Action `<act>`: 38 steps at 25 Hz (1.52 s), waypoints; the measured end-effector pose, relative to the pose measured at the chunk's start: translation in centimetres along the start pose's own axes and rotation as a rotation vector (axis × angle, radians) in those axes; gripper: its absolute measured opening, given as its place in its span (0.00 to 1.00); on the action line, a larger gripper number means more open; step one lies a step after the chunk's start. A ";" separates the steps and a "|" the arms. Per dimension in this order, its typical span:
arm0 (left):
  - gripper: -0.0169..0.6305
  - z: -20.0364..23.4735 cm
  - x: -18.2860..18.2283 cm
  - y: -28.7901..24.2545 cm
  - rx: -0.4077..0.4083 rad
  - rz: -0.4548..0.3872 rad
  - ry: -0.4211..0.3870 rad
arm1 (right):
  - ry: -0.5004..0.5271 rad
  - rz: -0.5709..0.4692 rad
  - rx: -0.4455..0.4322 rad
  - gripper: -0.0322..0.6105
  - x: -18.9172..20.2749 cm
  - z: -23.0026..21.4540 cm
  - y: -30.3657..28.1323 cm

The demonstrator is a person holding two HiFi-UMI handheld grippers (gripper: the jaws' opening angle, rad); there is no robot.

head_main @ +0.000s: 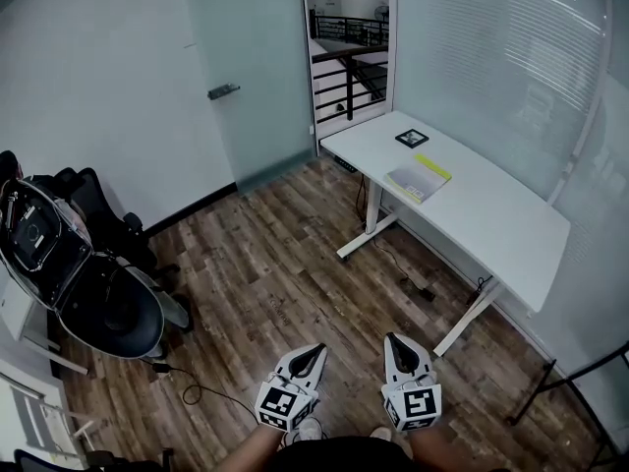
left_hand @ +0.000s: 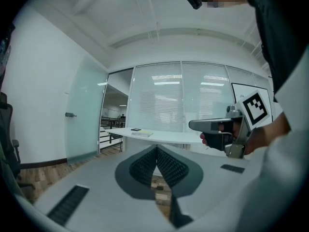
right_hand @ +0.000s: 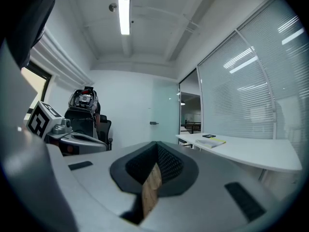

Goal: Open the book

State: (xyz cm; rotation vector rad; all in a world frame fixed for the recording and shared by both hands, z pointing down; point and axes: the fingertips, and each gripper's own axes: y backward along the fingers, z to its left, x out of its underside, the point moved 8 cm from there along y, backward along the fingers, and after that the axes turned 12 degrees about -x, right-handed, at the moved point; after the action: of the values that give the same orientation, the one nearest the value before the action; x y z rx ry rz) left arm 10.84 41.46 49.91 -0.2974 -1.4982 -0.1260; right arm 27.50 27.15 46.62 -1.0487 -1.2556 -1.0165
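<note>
Book (head_main: 418,178) is seen lying closed on white table (head_main: 511,224), near black square card (head_main: 412,138). Left gripper (head_main: 316,349) and right gripper (head_main: 393,339) are held low over wood floor (head_main: 275,273), well apart from table. Both jaw pairs are pressed together, nothing gripped.

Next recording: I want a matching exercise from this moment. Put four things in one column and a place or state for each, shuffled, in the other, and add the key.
Things
1. book
2. black square card
3. right gripper
4. glass door

Places or states
A. jaws together, nothing held, above the wood floor
B. frosted, with a handle, left of the doorway
C. lying flat on the white desk, yellow strip along one edge
D. on the desk, beyond the book, toward the doorway

Pairs: 1-C, 2-D, 3-A, 4-B
</note>
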 end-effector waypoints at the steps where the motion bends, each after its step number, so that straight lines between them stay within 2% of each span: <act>1: 0.05 0.8 0.0 0.2 0.004 0.002 0.001 | -0.004 0.001 0.008 0.06 0.0 0.4 -0.6; 12: 0.05 8.8 1.1 2.2 0.015 0.016 0.008 | 0.003 0.044 0.087 0.06 0.4 4.9 -4.1; 15: 0.05 9.4 1.5 1.7 0.015 0.022 0.032 | 0.002 0.065 0.090 0.06 0.9 5.0 -4.5; 18: 0.05 9.6 2.0 0.4 0.024 0.024 0.019 | 0.015 0.071 0.087 0.06 1.1 4.3 -5.2; 27: 0.05 11.0 2.1 -4.8 0.014 0.074 0.027 | -0.005 0.060 0.113 0.06 2.0 0.5 -9.0; 33: 0.05 11.2 0.3 -11.9 0.053 0.081 -0.017 | -0.046 0.033 0.126 0.06 1.5 -6.1 -12.0; 38: 0.05 10.7 -1.1 -18.4 0.081 0.052 -0.061 | -0.053 0.012 0.132 0.06 1.0 -11.8 -14.8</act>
State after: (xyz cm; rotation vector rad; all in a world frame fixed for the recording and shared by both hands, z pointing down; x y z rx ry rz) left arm -4.37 26.69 51.47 -0.2771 -1.5506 -0.0152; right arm 15.84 12.29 48.02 -0.9855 -1.3393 -0.8896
